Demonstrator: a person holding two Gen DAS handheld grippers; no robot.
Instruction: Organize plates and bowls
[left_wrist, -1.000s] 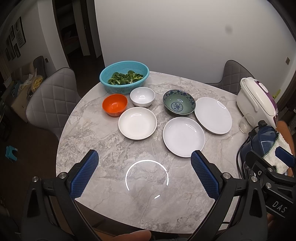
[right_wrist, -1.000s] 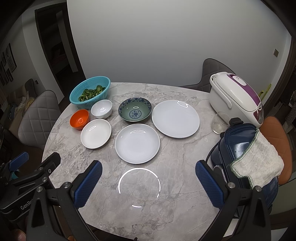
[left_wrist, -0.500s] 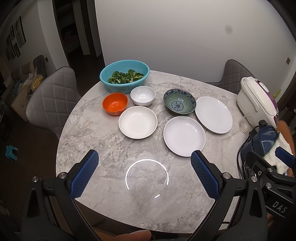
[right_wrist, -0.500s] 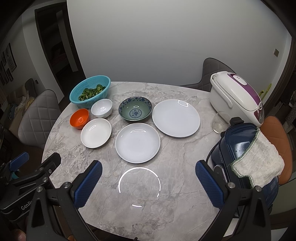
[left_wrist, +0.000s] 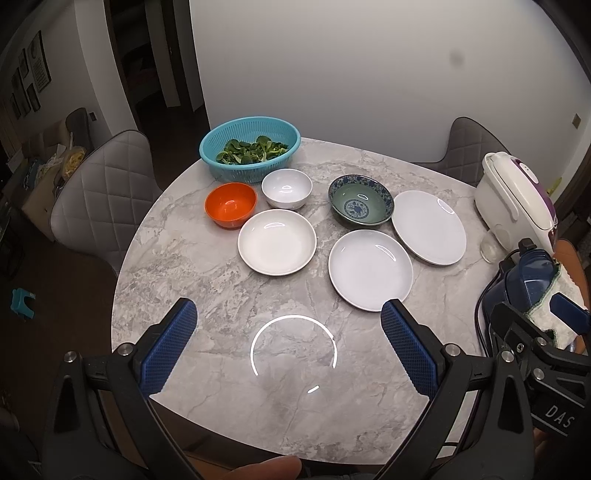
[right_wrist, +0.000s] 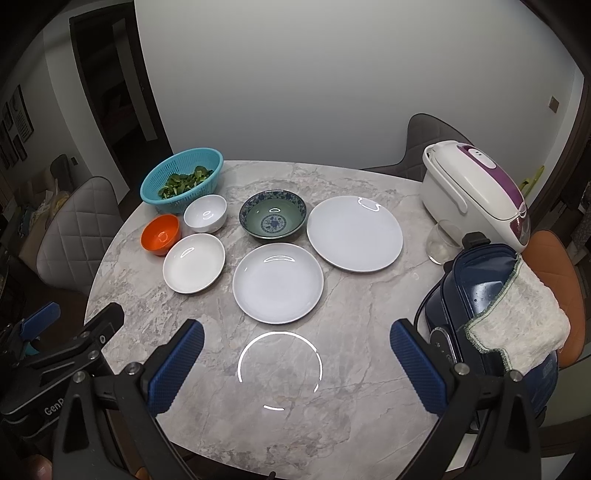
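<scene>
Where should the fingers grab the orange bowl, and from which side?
Take the orange bowl by its rim, one finger inside and one outside, coming down on its left edge. It sits upright and open, the white bowl crowds its right side, and its left faces bare table.

White letters "DAS" stood on the black body of the right claw, seen at the lower right of the left wrist view. White letters "GenR" stood on the black body of the left claw, at the lower left of the right wrist view; the word was cut off there. No other words or numbers could be read.
</scene>
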